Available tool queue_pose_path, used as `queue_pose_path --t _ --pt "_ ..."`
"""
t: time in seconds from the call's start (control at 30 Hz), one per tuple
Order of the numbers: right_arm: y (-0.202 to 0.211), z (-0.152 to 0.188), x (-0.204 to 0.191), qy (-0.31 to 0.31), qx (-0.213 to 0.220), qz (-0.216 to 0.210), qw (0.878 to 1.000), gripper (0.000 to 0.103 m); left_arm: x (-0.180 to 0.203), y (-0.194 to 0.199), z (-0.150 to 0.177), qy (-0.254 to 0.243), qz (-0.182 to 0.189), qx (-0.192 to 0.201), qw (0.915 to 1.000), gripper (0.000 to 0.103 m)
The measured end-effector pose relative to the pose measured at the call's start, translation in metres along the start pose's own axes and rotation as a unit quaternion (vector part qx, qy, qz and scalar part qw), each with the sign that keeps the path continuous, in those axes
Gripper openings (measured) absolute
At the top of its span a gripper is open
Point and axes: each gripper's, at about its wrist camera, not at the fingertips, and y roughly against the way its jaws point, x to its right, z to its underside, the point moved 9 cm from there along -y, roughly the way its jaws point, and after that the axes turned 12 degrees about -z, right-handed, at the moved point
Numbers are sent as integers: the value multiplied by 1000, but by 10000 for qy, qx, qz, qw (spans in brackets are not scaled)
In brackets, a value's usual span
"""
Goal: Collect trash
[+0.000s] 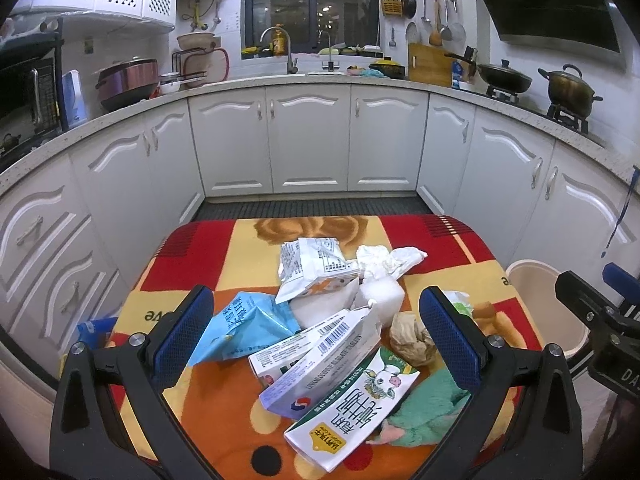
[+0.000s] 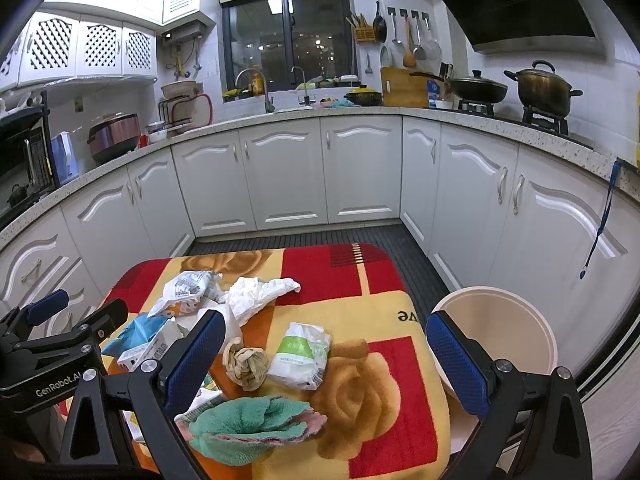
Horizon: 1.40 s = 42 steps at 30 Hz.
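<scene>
Kitchen tabletop, litter piled | both tongs wide, empty | take paper ball first, bin right

Bin: near rim hidden behind the blue finger pad in the right wrist view; inside bottom not visible. In the left wrist view its right part is covered by the other gripper's black frame.

Green packet: mostly hidden behind the pad in the left wrist view.

Milk carton: lower end partly under the cloth; small print too fine to read.

White box: largely blocked by the pad in the right wrist view.

Table cover: near edge cut off by both frames.
</scene>
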Motion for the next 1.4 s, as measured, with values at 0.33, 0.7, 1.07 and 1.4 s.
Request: queue_pose_path --t 0.33,0.7,1.07,1.4 --pt "-1 1 -3 24 -69 0 10000 100 -3 -3 1 36 0 -36 10000 102" --pt "-5 3 -4 46 -127 -28 9999 100 -8 -8 3 78 -14 -92 9999 102" --pt "-9 6 -3 8 -237 -111 9997 100 -16 -17 8 134 -33 -243 9996 102" --pt "-19 18 -1 55 -562 -283 9980 100 -55 -37 26 279 144 -845 9959 102"
